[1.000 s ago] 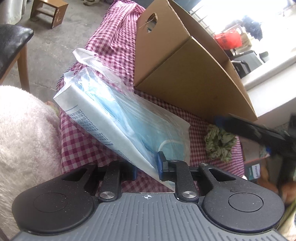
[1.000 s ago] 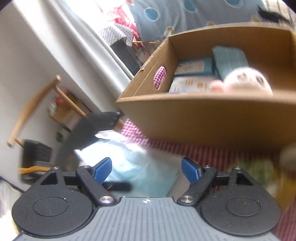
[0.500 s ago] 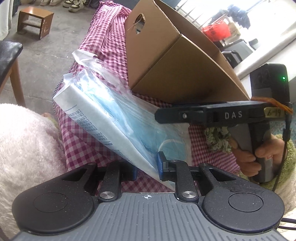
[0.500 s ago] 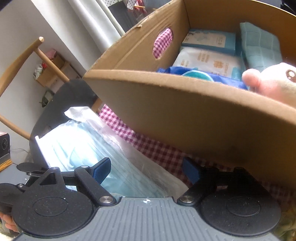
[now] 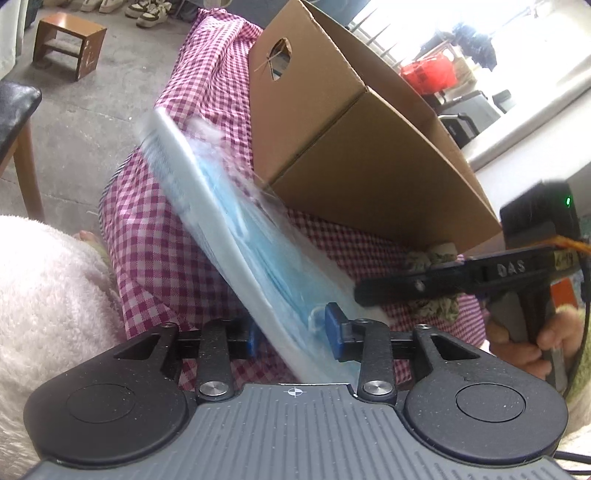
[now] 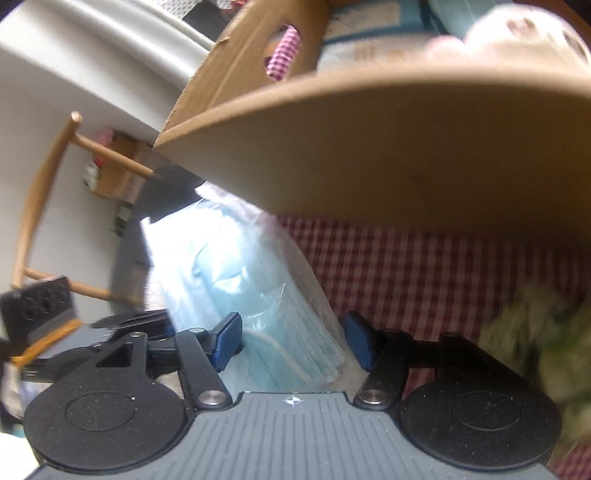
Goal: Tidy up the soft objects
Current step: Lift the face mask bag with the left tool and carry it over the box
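Observation:
A clear plastic pack of blue face masks hangs tilted over the red-checked cloth, in front of an open cardboard box. My left gripper has the pack's near end between its blue pads, and its jaws are opening. My right gripper straddles the same pack from the other side. Its jaws are closing, with the pads just beside the plastic. Its black finger shows at the right of the left wrist view. A crumpled green fabric piece lies on the cloth by the box.
The box holds a pale plush toy and packets. A pink fluffy sleeve fills the lower left. A dark-seated chair and a small wooden stool stand on the concrete floor. A wooden chair frame is by the wall.
The left jaws have parted from their grip on the mask pack, which has tipped steeper and blurred. The right gripper came down around the pack and its jaws have narrowed.

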A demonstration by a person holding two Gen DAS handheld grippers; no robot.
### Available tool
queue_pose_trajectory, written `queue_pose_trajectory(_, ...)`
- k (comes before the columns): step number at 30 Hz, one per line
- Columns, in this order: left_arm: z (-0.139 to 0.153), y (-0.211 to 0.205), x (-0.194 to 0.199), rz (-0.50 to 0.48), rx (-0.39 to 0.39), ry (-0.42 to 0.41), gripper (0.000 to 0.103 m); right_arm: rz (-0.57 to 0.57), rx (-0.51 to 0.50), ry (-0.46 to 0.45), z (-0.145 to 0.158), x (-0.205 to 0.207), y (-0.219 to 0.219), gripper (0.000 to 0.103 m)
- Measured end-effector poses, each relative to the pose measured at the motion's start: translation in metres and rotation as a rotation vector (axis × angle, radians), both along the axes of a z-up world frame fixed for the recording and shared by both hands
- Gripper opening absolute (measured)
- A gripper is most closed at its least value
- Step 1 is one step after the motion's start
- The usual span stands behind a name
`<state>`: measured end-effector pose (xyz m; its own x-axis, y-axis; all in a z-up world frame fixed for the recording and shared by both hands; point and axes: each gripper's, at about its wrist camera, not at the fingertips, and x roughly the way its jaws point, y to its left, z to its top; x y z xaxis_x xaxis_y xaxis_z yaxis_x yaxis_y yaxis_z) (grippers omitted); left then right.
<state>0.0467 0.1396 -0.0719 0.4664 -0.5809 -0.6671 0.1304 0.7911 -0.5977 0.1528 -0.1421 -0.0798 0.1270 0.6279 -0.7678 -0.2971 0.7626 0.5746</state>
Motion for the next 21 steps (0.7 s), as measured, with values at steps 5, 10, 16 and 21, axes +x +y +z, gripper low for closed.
queue_pose_trajectory(5, -0.003, 0.003, 0.001, 0.012, -0.028, -0.001, 0.032, -0.023, 0.182, 0.103, -0.01, -0.01, -0.016, 0.062)
queue_pose_trajectory(10, -0.005, 0.006, 0.0, 0.024, -0.03, -0.003, 0.024, -0.029, 0.285, 0.105, -0.011, -0.018, -0.019, 0.061)
queue_pose_trajectory(16, -0.002, 0.021, -0.004, 0.048, -0.119, 0.004, 0.02, -0.112, 0.227, 0.018, -0.001, -0.012, -0.027, 0.063)
queue_pose_trajectory(21, -0.008, 0.039, -0.008, 0.05, -0.266, 0.053, 0.019, -0.177, 0.225, 0.052, -0.012, -0.009, -0.035, 0.076)
